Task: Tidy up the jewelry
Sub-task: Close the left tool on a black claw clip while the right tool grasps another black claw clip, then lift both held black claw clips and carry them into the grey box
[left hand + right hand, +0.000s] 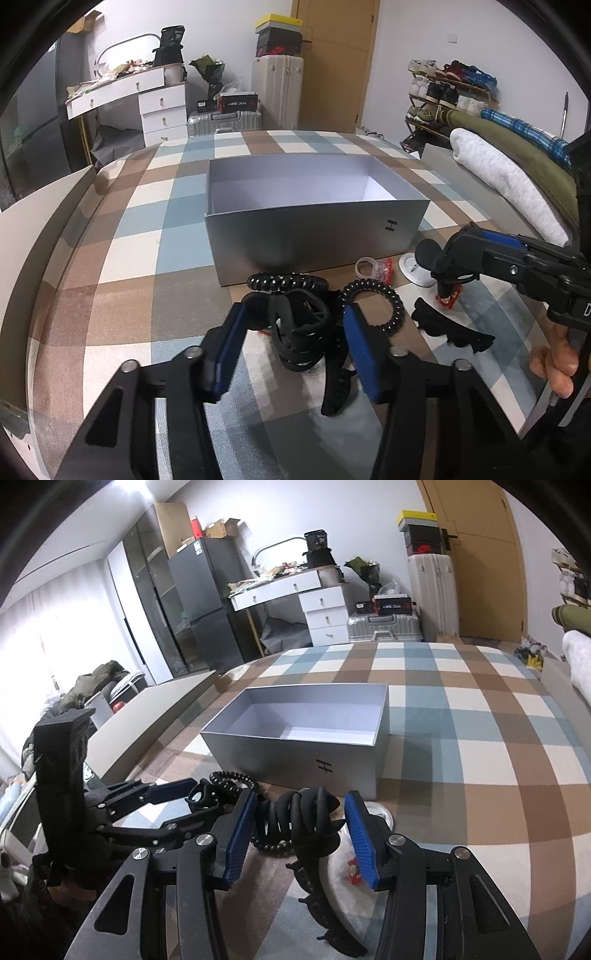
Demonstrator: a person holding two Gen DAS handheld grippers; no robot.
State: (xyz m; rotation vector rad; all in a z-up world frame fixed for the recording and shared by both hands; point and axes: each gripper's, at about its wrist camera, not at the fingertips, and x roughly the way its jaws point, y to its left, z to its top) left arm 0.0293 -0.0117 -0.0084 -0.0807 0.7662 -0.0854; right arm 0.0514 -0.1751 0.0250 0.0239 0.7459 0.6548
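We tilt both grippers down over the bed (122,236) near its front edge. Left gripper (291,332) jaws clamp a black claw clip (295,332); right gripper (301,830) jaws grip another black clip (306,819) before the silver box (314,229).

white dresser (162,107), suitcases (277,92) (stacked shoeboxes atop), shoe rack (448,96)

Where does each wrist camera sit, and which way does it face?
Left wrist: on the left gripper, looking over the checked cover at the grey box; its jaws grip a black claw clip; right gripper and a hand enter right.
Right wrist: on the right gripper, facing that box; jaws hold a second claw clip; left gripper shows left.
Shared: box, white desk.
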